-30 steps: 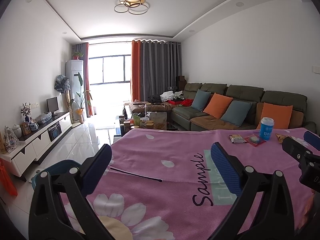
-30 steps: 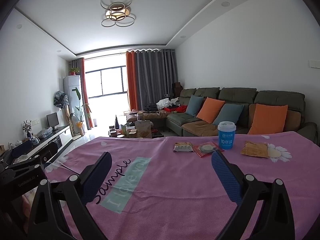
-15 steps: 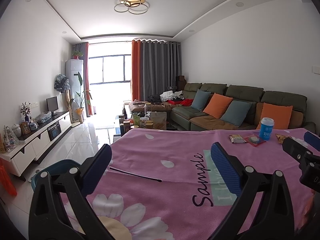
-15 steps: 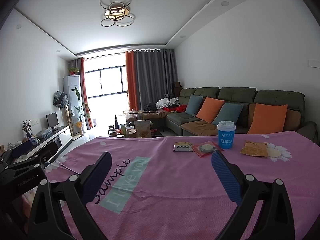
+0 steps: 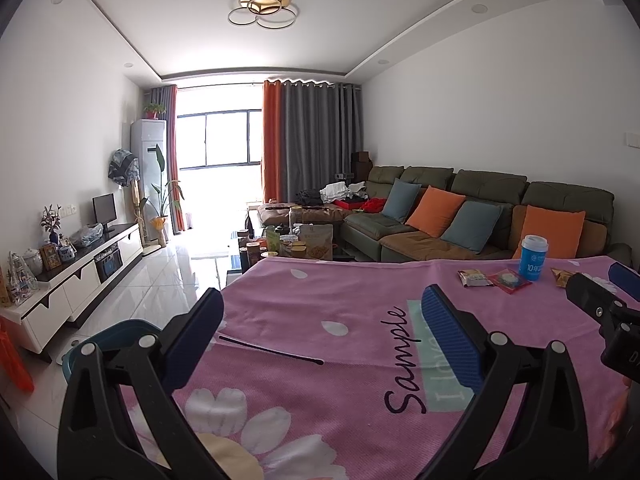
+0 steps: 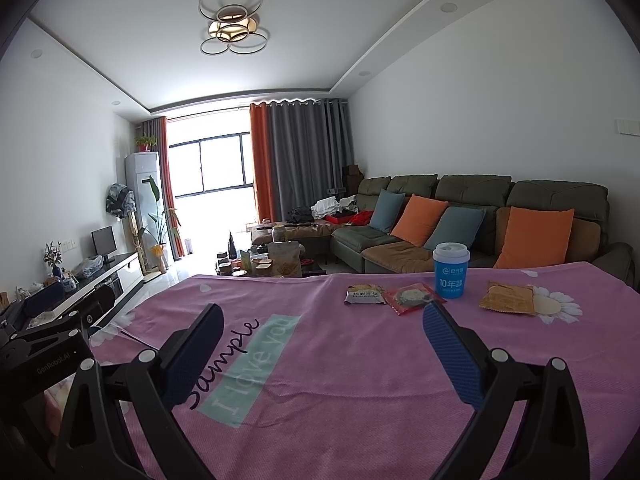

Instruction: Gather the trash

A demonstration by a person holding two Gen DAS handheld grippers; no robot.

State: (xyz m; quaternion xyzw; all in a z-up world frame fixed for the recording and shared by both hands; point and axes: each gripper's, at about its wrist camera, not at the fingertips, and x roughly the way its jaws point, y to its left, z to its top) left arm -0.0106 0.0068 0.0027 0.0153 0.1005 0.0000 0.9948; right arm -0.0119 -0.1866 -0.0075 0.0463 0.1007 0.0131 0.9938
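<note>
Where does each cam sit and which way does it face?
Left wrist: on the left tool, looking along its open fingers over the pink cloth toward the window and sofa; the right tool juts in at the right edge.
Right wrist: on the right tool, also open, same heading, closer to the cup and three wrappers; the left tool shows at the left edge.
Shared: cloth, cup, wrappers, sofa, window.

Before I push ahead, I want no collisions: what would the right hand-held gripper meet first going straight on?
Probably the red wrapper, lying just ahead of the open right hand-held gripper on the pink cloth; the blue cup stands right behind it. Depth is uncertain.
</note>
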